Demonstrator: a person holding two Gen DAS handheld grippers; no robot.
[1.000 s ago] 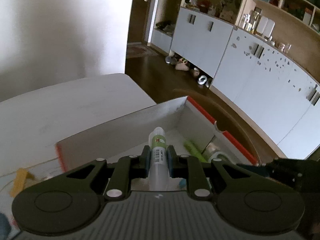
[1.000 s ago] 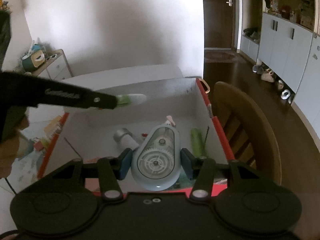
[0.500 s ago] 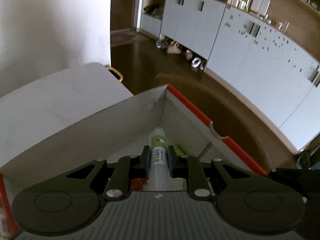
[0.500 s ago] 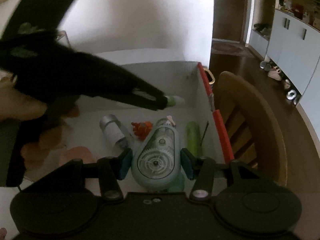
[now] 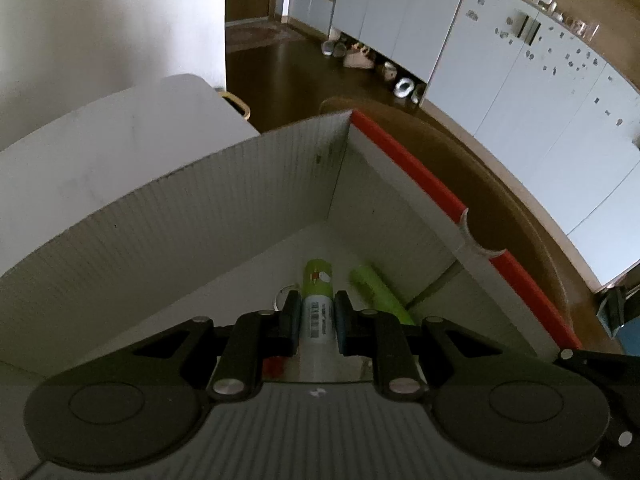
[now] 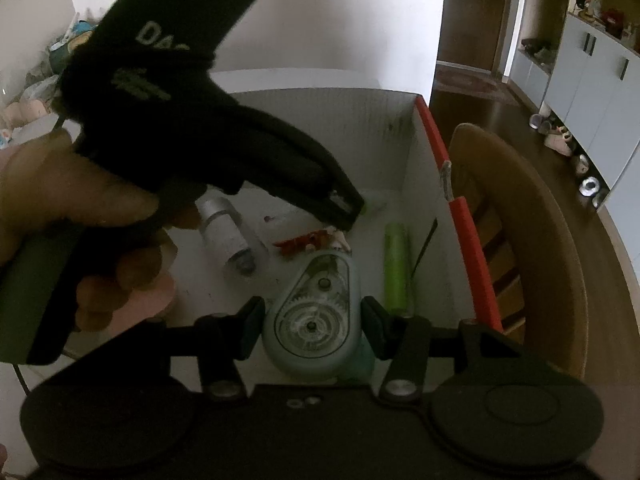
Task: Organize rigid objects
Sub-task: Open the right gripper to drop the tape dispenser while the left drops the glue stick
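Left gripper (image 5: 317, 316): clamps glue stick (image 5: 317, 304), tip toward 12 o'clock.
Right gripper (image 6: 313, 322): grips correction-tape dispenser (image 6: 314, 316) over box (image 6: 320, 120).

box (image 6: 412, 160) on table (image 5: 100, 152) | chair (image 6: 560, 240) R of box | marker (image 6: 395, 264) in box by R wall

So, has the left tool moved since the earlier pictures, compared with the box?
Yes. The left tool, shut on the glue stick, has come forward and down into the box, toward its far corner beside the red edge.
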